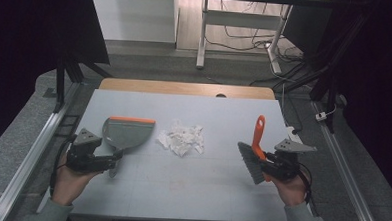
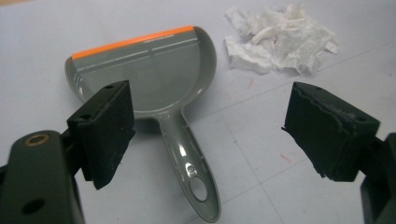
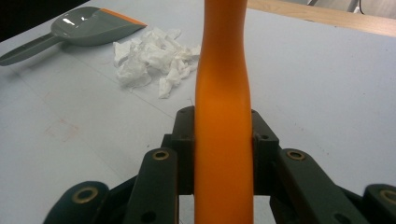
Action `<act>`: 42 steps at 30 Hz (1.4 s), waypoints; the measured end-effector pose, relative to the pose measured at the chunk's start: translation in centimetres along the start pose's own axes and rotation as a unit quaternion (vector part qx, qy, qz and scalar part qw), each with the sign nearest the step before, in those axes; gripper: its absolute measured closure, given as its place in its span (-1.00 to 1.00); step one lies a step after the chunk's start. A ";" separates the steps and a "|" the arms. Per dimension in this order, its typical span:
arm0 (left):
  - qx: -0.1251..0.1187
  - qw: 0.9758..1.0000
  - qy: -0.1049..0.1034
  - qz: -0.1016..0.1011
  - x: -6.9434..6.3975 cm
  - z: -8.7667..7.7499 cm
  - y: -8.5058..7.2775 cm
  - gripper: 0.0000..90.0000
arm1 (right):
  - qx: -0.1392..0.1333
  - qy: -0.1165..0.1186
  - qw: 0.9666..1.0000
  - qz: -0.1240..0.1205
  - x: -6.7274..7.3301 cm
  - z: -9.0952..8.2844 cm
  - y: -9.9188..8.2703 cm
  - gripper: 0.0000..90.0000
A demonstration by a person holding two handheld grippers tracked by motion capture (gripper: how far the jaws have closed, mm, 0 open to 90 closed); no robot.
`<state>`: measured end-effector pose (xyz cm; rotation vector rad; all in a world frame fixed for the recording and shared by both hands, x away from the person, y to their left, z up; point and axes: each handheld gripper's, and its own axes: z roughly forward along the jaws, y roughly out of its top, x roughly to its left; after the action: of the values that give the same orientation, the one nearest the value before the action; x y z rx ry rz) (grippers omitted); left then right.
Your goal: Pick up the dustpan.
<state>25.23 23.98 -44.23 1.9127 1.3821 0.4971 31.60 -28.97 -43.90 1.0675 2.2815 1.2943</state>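
The right gripper [image 1: 267, 166] clamps the orange handle of a brush [image 1: 257, 138], whose top end is cut off in its own view. The left gripper [image 1: 116, 159] stands wide open over the handle of a grey dustpan [image 2: 149, 70]. Torn white paper [image 1: 181, 137] lies between them on the table [image 1: 223, 116].

Grey dustpan [image 1: 125, 132], orange brush handle [image 1: 257, 134].

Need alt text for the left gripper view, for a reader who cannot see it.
The left tool, jaws wide open and empty, hovers over the handle of a grey dustpan with an orange front lip, lying flat on the pale table. A pile of torn white paper scraps lies just beyond the pan's right side.
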 end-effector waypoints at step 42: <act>0.129 0.988 0.046 -0.071 2.2 9.6 -1.4 -0.44 | 0.014 0.003 1.000 -0.003 0.5 0.8 -0.2 0.56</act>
<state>31.51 23.20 -51.96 1.9952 1.6992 0.3526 31.68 -28.15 -44.44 1.0666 2.3113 1.2693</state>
